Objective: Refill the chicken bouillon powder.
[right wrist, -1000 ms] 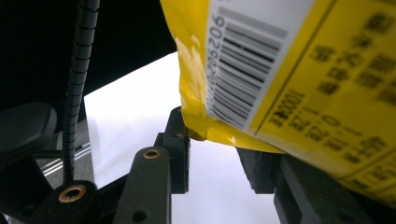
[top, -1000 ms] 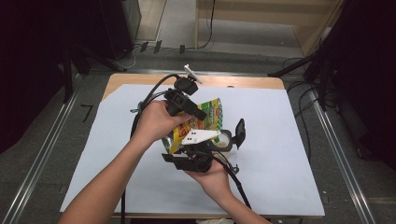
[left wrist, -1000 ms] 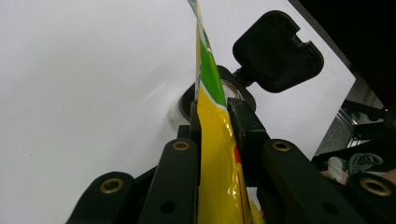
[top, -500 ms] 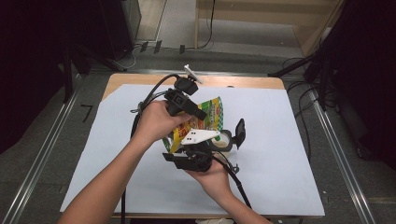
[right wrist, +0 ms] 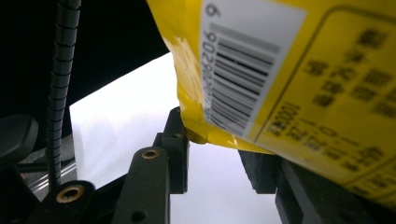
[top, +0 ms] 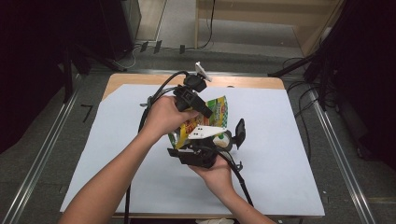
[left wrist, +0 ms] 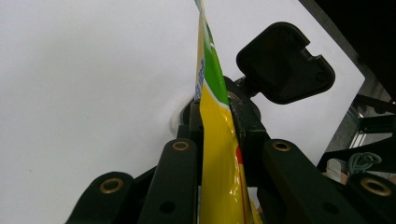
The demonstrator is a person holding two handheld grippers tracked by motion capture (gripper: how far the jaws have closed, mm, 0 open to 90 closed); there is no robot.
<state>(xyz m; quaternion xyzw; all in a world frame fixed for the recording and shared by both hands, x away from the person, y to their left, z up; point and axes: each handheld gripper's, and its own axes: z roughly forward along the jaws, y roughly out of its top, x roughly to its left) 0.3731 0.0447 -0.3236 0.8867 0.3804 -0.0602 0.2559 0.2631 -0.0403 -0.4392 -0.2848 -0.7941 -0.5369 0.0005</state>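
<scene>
- My left gripper (left wrist: 217, 140) pinches the yellow pouch (top: 208, 119) edge-on, keeping it upright above the middle of the white sheet (top: 289, 140).
- My right gripper (right wrist: 219, 163), jaws half-parted, brackets its lower corner to steady it.

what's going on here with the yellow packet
A person holds a two-jaw tool in each hand above a white sheet on the table. The left tool is shut on the edge of a yellow and green snack packet. The right tool sits at the packet's lower corner, near its barcode, with that corner between its jaws. The packet is held up off the sheet.
</scene>
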